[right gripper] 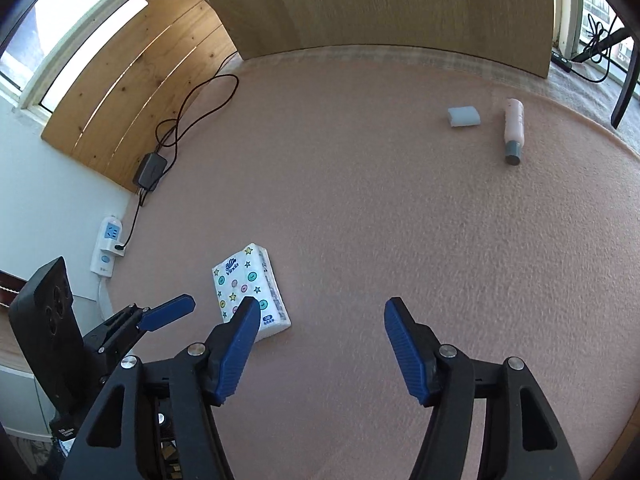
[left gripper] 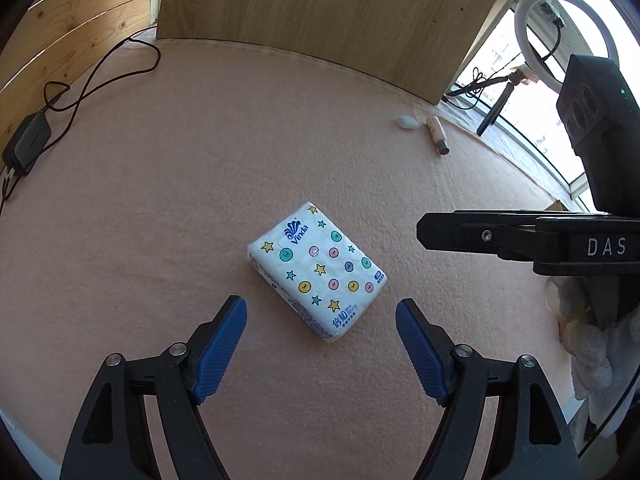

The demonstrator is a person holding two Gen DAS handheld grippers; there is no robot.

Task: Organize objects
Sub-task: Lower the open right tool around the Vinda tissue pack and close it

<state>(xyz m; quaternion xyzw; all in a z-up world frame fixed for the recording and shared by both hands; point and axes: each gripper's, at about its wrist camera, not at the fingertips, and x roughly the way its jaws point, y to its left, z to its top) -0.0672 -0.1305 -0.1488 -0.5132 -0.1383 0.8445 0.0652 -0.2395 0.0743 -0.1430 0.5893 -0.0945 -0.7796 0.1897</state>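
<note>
A white Vinda tissue pack (left gripper: 316, 272) with coloured stars and dots lies flat on the pink table cloth (left gripper: 200, 160), just ahead of my open, empty left gripper (left gripper: 320, 316). In the right wrist view the pack (right gripper: 250, 290) lies left of my open, empty right gripper (right gripper: 318, 316), partly behind its left finger. A pink bottle with a grey cap (right gripper: 513, 130) and a small white block (right gripper: 464, 117) lie at the far right. They also show in the left wrist view, the bottle (left gripper: 436, 134) beside the block (left gripper: 406, 121).
A black power adapter (left gripper: 26, 144) with cables lies at the left edge; it shows in the right view (right gripper: 149, 171) above a white power strip (right gripper: 107, 246). A wooden board (left gripper: 320, 12) stands at the back. A ring light (left gripper: 564, 28) stands by the window.
</note>
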